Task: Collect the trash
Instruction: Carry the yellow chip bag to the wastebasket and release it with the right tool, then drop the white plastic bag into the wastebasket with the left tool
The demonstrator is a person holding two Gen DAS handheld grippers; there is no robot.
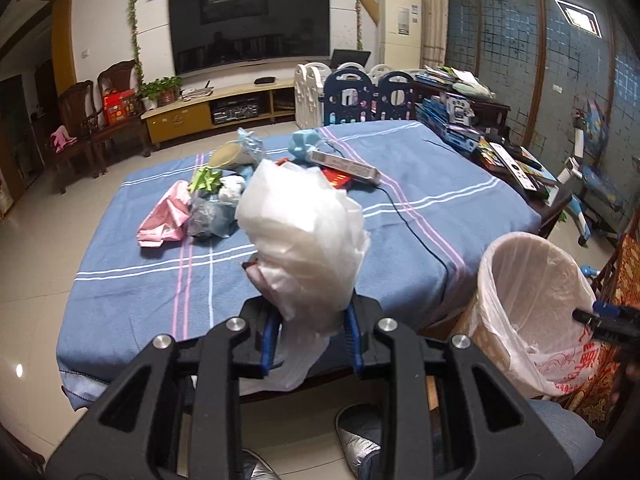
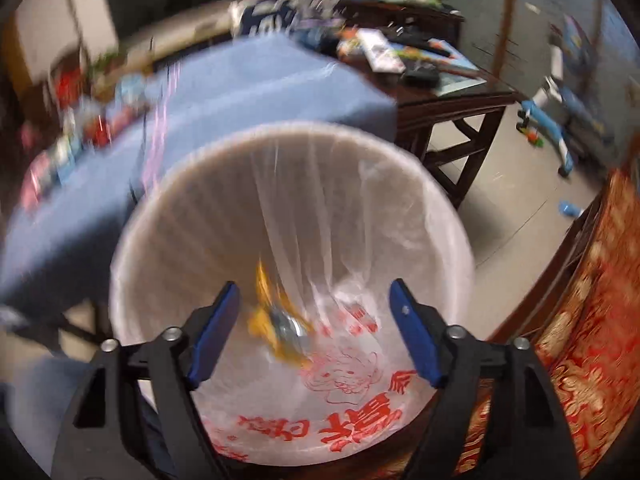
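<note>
My left gripper is shut on a crumpled white plastic bag, held above the near edge of the blue-clothed table. More trash lies on the cloth: a pink bag, a grey-blue wad, green scraps and a flat box. A bin lined with a white bag stands at the table's right. My right gripper is open over the bin's mouth. A blurred yellow and silver wrapper is inside the bin, below the open fingers.
A black cable runs across the cloth. A dark wooden side table with boxes and remotes stands right of the bin. A red and gold patterned chair is at the far right. The person's slippers are below.
</note>
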